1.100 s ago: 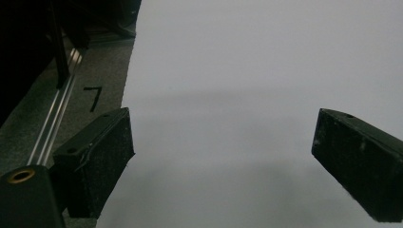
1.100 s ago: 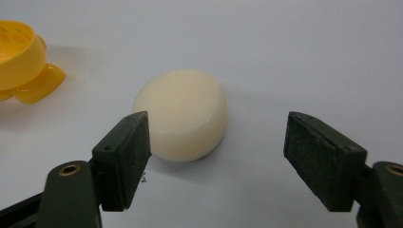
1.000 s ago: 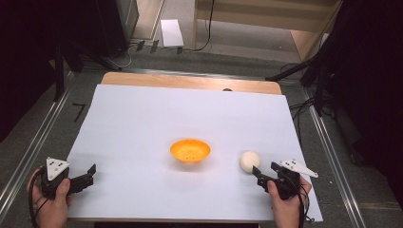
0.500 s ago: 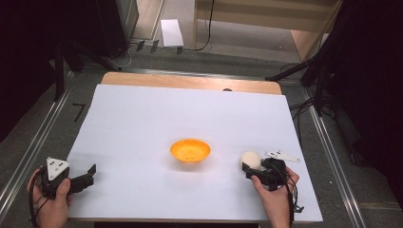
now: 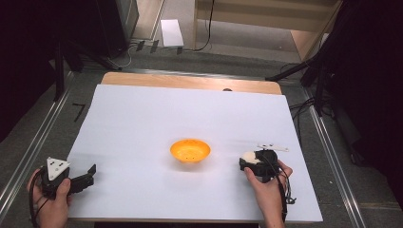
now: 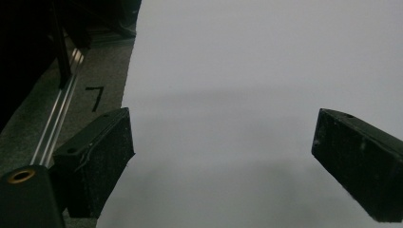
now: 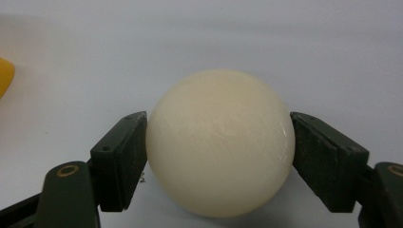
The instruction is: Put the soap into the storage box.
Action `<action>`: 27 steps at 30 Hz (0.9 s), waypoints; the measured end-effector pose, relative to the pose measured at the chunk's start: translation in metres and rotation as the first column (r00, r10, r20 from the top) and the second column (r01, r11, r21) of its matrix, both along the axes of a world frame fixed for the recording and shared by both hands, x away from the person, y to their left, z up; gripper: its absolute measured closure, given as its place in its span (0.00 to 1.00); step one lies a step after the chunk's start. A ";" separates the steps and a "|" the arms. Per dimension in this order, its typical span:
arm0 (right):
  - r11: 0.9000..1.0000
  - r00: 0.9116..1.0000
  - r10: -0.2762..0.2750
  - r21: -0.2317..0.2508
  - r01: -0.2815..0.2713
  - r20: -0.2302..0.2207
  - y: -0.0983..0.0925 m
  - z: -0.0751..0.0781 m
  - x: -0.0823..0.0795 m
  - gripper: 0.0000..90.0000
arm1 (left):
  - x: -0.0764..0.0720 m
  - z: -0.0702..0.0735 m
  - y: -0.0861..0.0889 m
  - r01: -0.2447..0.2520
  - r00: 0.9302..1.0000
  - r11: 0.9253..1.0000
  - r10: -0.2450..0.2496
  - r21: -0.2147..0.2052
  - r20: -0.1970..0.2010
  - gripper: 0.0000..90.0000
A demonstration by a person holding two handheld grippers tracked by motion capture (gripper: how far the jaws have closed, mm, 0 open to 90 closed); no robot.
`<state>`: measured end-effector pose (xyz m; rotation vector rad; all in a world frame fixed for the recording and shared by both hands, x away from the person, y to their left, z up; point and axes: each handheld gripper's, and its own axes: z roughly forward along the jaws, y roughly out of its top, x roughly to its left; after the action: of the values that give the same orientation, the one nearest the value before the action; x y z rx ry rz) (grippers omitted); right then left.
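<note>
At the left edge of the white sheet (image 5: 142, 118) covering the table, the left hand (image 5: 50, 202) is holding the left gripper (image 5: 88, 175) low over the near corner, its jaws pointing toward the middle of the table. In the left gripper view, that gripper (image 6: 223, 156) is showing both black jaws standing wide apart, with nothing but bare white sheet lying between them. A strip of grey floor and a metal rail (image 6: 59, 118) are running along the sheet's edge beside one jaw.

Moving toward the middle, an orange bowl (image 5: 190, 150) is sitting upright on the sheet, apart from both grippers.

Just right of the bowl, near but not touching it, a cream ball (image 5: 248, 156) is resting on the sheet at the tip of the right gripper (image 5: 247, 162), which the right hand (image 5: 266, 183) is gripping from the near side. In the right gripper view, the ball (image 7: 219, 142) is sitting squarely between the jaws of that gripper (image 7: 218, 156). The jaws have just been closing, and both pads are now lying against the ball's sides, one at each flank, so the tool is clamping on it. The ball's underside is still sitting on the sheet. A sliver of the orange bowl (image 7: 5, 76) is peeking in at the left border of that view.
</note>
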<state>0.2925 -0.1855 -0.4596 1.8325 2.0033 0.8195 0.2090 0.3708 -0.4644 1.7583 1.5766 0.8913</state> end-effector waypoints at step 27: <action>0.992 0.987 0.118 -0.032 -0.122 -0.111 0.003 0.005 0.022 0.27 | 0.000 -0.001 -0.002 -0.015 1.000 1.000 0.015 0.020 0.002 0.08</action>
<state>0.3146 -0.1821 -0.4543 1.7850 2.1996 0.7220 0.2085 0.3690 -0.4659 1.7610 1.5862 0.9188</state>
